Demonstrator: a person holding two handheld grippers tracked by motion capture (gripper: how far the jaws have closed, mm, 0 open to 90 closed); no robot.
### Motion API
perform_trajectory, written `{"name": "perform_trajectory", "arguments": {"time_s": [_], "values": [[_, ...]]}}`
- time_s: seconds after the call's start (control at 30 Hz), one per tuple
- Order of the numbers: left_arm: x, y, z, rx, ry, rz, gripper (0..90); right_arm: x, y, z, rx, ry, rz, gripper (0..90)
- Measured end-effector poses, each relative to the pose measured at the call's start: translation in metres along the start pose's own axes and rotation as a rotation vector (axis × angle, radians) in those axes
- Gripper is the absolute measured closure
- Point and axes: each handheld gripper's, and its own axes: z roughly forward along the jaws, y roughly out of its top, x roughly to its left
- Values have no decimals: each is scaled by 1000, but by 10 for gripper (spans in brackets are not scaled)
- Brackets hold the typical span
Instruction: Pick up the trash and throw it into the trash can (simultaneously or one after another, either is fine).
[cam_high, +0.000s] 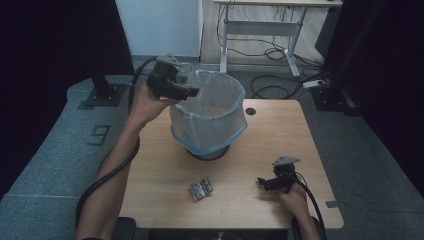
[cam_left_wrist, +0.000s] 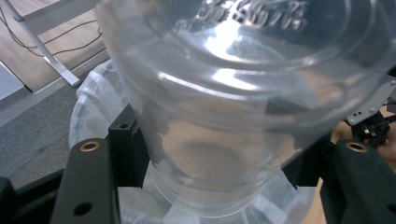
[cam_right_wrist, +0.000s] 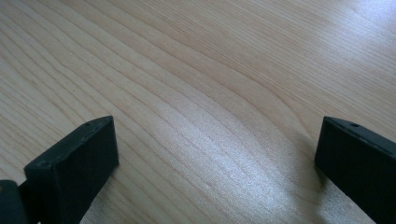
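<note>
A clear plastic cup (cam_left_wrist: 224, 93) sits between the black jaws of my left gripper (cam_left_wrist: 215, 177), which is shut on it. From above, my left gripper (cam_high: 182, 89) hangs at the near-left rim of a round bin (cam_high: 200, 152) lined with a pale see-through bag (cam_high: 210, 125). My right gripper (cam_high: 262, 182) rests low on the wooden table (cam_high: 280, 130) at the front right. Its jaws stand wide open in the right gripper view (cam_right_wrist: 215, 154), with bare wood between them. A crumpled clear plastic piece (cam_high: 201, 189) lies on the table in front of the bin.
A round cable hole (cam_high: 250, 111) sits in the table behind the bin. A black stand (cam_high: 102, 90) is on the grey floor to the left. Farther back are a desk frame (cam_high: 260, 30) and loose cables (cam_high: 272, 87).
</note>
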Motion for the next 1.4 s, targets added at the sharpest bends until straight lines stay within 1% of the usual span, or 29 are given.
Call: {"name": "perform_trajectory", "arguments": {"time_s": [0.03, 0.2, 0.3, 0.33, 0.37, 0.43, 0.47, 0.5, 0.53, 0.57, 0.6, 0.63, 0.7, 0.73, 0.77, 0.8, 0.87, 0.9, 0.93, 0.97, 1.03, 1.07, 1.1, 1.13, 1.17, 1.27, 1.4], "values": [[0, 3, 5, 2, 2, 1, 358, 0, 0, 0, 0, 0, 0, 0], [0, 9, 19, 5, 0, -8, 357, 0, 0, 0, 0, 0, 0, 0], [-1, 11, 29, 18, 3, -5, 355, 0, 0, 0, 0, 0, 0, 0], [-1, 11, 29, 18, 3, -5, 354, 0, 0, 0, 0, 0, 0, 0], [-2, 12, 35, 22, 5, -5, 354, 0, 0, 0, 0, 0, 0, 0], [-2, 13, 42, 28, 10, -4, 353, 0, 0, 0, 0, 0, 0, 0], [-2, 13, 42, 28, 10, -4, 352, 0, 0, 0, 0, 1, 1, 0], [-3, 14, 48, 35, 13, -6, 351, 0, 0, 0, 0, 0, 0, 0], [-3, 14, 48, 35, 13, -6, 350, 0, 0, 0, 0, 0, 0, 0], [-3, 14, 54, 43, 17, -8, 349, 0, 0, 0, 0, 0, -1, 0], [-3, 14, 54, 43, 17, -8, 349, 0, 0, 0, 0, 0, -1, 0], [-4, 14, 60, 52, 14, -14, 349, 0, 0, 0, 0, 0, 0, 0], [-5, 15, 67, 72, 14, -10, 348, 0, 0, 0, 0, 0, -1, 0], [-5, 15, 67, 72, 14, -10, 346, 0, 0, 0, 0, 0, -1, 0], [-5, 15, 73, 94, 17, -9, 345, 0, 0, 0, 0, 0, -1, 0], [-5, 15, 73, 94, 17, -9, 343, 0, 0, 0, 0, 0, 0, 0], [-5, 15, 78, 115, 20, -6, 341, 0, 0, 0, 0, 0, 0, 0], [-5, 15, 80, 124, 19, -5, 335, 0, 0, 0, -1, 1, 0, 0], [-4, 15, 83, 144, 16, -8, 327, 0, 0, 0, 0, 0, -1, 0], [-3, 15, 86, 160, 15, -10, 297, 0, 0, 0, 0, 1, 0, 0], [-3, 15, 88, 165, 22, -14, 255, 0, 0, 0, 0, 0, -1, 0], [-2, 15, 89, 169, 26, -17, 255, 0, 0, 0, 0, 1, 0, 0], [-1, 15, 91, 176, 40, -20, 176, 0, 0, 0, 0, 0, 0, 0], [-1, 15, 91, 176, 40, -20, 150, 0, 0, 0, 0, 0, 0, 0], [-1, 15, 91, 180, 51, -18, 134, 0, 0, 0, 0, 0, -1, 0], [0, 15, 88, 168, 50, -23, 114, 0, 0, 0, 0, 0, -1, 0], [-1, 14, 81, 145, 40, -20, 109, 0, 0, 0, 0, 0, -1, 0]]}}
